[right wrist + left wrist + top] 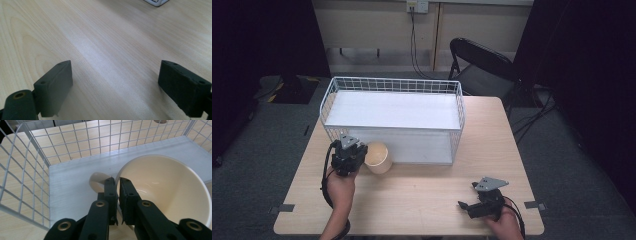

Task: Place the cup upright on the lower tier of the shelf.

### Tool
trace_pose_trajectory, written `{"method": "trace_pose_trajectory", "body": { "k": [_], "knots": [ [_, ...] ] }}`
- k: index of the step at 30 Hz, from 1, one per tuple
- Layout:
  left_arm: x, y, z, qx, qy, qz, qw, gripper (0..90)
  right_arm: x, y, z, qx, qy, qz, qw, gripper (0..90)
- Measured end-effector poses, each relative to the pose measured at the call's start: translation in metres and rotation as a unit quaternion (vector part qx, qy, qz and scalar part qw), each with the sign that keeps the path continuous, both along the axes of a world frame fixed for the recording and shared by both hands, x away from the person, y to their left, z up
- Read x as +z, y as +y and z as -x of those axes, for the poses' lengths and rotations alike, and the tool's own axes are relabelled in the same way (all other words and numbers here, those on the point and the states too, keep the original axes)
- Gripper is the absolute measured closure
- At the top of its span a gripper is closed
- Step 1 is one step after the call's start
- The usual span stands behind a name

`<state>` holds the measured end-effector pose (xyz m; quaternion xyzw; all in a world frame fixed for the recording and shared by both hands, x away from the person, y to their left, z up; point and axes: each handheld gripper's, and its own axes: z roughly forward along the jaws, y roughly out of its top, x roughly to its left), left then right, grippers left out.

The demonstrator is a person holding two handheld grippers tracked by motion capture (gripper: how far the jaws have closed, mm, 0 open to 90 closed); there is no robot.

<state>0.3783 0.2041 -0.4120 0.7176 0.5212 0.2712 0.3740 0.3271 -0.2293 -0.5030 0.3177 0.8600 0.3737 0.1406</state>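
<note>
Left gripper view: left gripper (115,180) is clamping the cream ceramic mug's (162,192) rim, carrying it towards the white wire basket (75,142); right gripper (115,85) is resting open; lowering gently inside looks next

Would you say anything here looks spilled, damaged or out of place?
Nothing stands out. The cream cup looks empty and unbroken, pinched at its rim by the left gripper beside the white wire shelf. The right gripper rests open on the bare wooden table.

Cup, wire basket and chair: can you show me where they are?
cup (378,156), high view, on its pale inside near the rim.
wire basket (394,85), high view, on its far wire wall.
chair (479,57), high view, on its black backrest.
</note>
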Motion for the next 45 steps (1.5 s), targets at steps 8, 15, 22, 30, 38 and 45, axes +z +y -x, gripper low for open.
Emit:
{"method": "trace_pose_trajectory", "body": {
  "k": [8,15,22,30,38,45],
  "knots": [
    [-0.002,-0.003,-0.006,0.010,0.002,-0.008,0.9999,85.3,0.000,0.000,0.000,0.000,0.000,0.000,1.0000,11.7],
    [-0.003,-0.003,-0.007,0.017,-0.002,-0.006,0.9998,85.2,0.000,0.000,0.000,0.000,0.000,0.000,1.0000,11.7],
    [-0.006,-0.004,-0.011,0.025,-0.002,-0.008,0.9997,85.3,0.000,0.000,0.000,0.000,0.000,0.000,1.0000,11.7],
    [-0.003,-0.007,-0.014,0.030,-0.007,-0.007,0.9995,86.2,0.000,0.000,0.000,0.000,0.000,0.000,1.0000,11.7],
    [-0.004,-0.011,-0.016,0.035,-0.014,-0.012,0.9992,86.7,0.000,0.000,0.000,0.000,0.000,0.000,1.0000,11.7],
    [-0.006,-0.014,-0.020,0.043,-0.020,-0.011,0.9988,86.8,0.000,0.000,0.000,0.000,0.000,0.000,1.0000,11.7]
  ]
}}
